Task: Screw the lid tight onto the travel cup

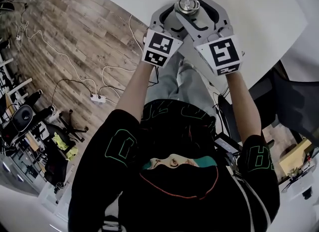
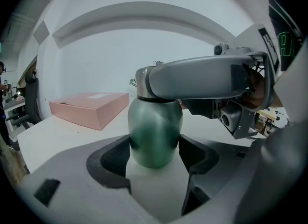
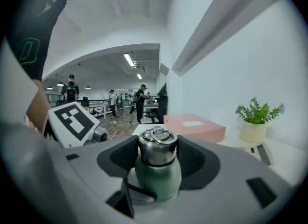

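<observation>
1. The travel cup [image 2: 155, 131], green-bodied, is standing upright at the white table [image 1: 269, 21], between the two grippers. Whether its base is resting on the tabletop cannot be told.
2. The steel lid [image 3: 157, 147], with a ring on its top, is sitting on the cup's mouth.
3. The left gripper [image 2: 155, 153] is holding the cup's green body, with both dark pads pressing against its lower sides.
4. The right gripper [image 3: 157, 154] is clamping the lid, one pad bearing on each side of it, above the left gripper's hold.
5. Both grippers are reaching in from the near side. The left marker cube [image 1: 162, 48] and the right marker cube [image 1: 223, 54] are sitting side by side, close together.
6. A flat pink box [image 2: 91, 107] is lying on the table, beyond the cup and apart from it.
7. A small potted plant [image 3: 257, 119] is standing to the right of the box, by the white wall.
</observation>
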`<action>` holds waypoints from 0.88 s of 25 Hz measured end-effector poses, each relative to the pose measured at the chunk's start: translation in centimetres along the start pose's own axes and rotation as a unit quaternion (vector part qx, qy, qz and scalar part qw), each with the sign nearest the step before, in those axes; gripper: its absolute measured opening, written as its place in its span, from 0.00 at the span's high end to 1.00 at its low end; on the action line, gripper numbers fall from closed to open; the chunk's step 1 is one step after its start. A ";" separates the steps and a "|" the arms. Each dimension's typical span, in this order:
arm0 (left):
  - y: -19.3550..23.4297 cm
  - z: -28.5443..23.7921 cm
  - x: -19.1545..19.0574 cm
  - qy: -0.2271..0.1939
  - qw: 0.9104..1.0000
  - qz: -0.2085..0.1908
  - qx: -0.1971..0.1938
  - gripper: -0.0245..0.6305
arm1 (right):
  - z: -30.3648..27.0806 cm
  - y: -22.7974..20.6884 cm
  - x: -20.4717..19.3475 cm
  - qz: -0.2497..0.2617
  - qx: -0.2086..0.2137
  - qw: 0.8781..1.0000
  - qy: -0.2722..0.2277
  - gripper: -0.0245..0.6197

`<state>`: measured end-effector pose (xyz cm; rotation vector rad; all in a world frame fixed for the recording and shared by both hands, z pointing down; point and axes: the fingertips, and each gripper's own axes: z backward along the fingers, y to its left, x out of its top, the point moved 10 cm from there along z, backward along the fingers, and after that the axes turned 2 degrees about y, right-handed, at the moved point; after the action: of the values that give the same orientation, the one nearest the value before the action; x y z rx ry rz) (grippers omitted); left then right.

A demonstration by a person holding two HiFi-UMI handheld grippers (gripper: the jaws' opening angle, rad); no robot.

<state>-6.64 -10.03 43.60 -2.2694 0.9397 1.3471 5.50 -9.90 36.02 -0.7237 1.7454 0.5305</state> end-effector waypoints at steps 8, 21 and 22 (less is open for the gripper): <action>0.0 -0.1 -0.2 0.001 1.000 0.000 0.002 0.46 | -0.1 0.4 0.0 -0.002 -0.019 1.000 0.017 0.55; -0.3 -0.1 0.1 -0.001 1.000 0.001 0.000 0.46 | 0.0 -2.6 1.6 0.073 0.153 0.985 0.028 0.51; -0.3 -0.1 0.1 -0.001 1.000 0.001 -0.001 0.46 | 0.0 -2.8 1.8 0.081 0.168 0.982 0.034 0.51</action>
<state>-6.35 -9.91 43.56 -2.2691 0.9399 1.3502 7.11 -12.24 34.29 -0.3660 1.9088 0.3089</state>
